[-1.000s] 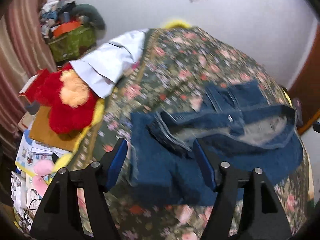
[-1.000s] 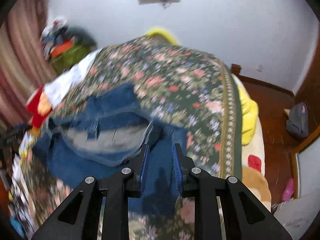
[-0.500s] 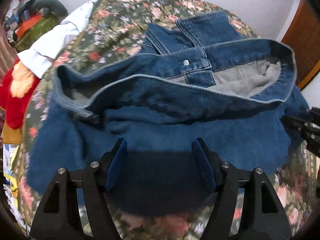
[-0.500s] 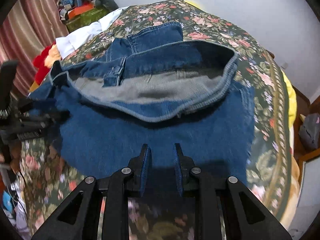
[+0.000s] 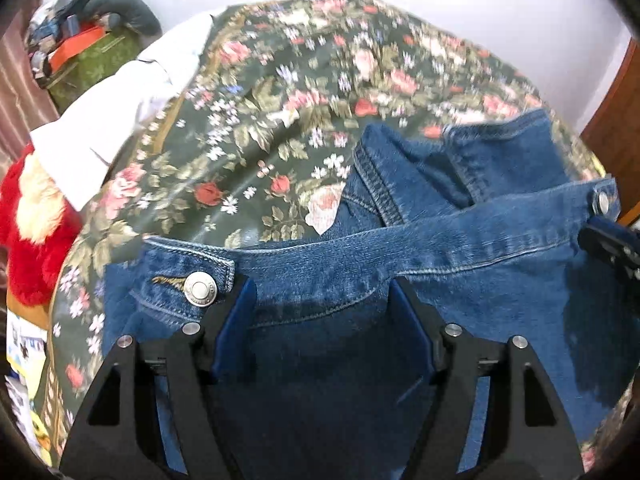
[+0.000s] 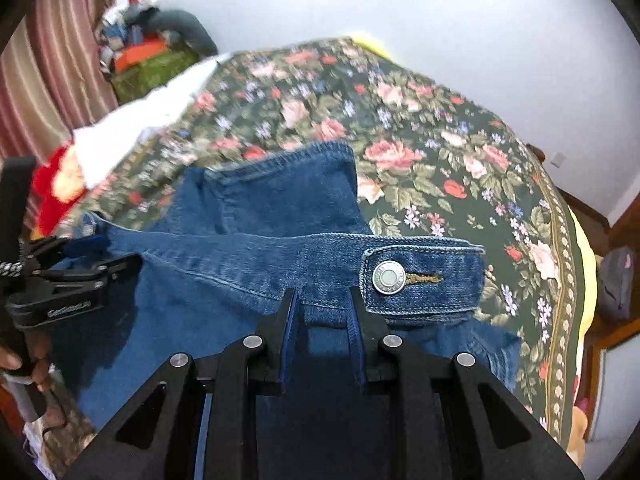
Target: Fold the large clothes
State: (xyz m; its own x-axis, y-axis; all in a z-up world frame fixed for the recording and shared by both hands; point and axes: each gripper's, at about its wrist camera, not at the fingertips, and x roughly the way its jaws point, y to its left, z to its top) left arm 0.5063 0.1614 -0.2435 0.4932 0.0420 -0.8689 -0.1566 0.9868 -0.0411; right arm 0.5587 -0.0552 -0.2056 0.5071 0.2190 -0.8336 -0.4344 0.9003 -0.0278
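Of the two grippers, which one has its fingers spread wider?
The left gripper: its fingers stand far apart over the denim garment. The right gripper leaves only a narrow gap.

Blue denim jacket (image 5: 460,248) with silver buttons, dark green rose-patterned bedspread (image 5: 304,92), red plush toy (image 5: 28,248)

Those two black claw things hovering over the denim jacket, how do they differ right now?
The left gripper has its jaws spread wide over the denim jacket, near one metal snap button. The right gripper has jaws much closer together, beside the buttoned cuff tab. Both have blue pads and sit at the jacket's stitched band.
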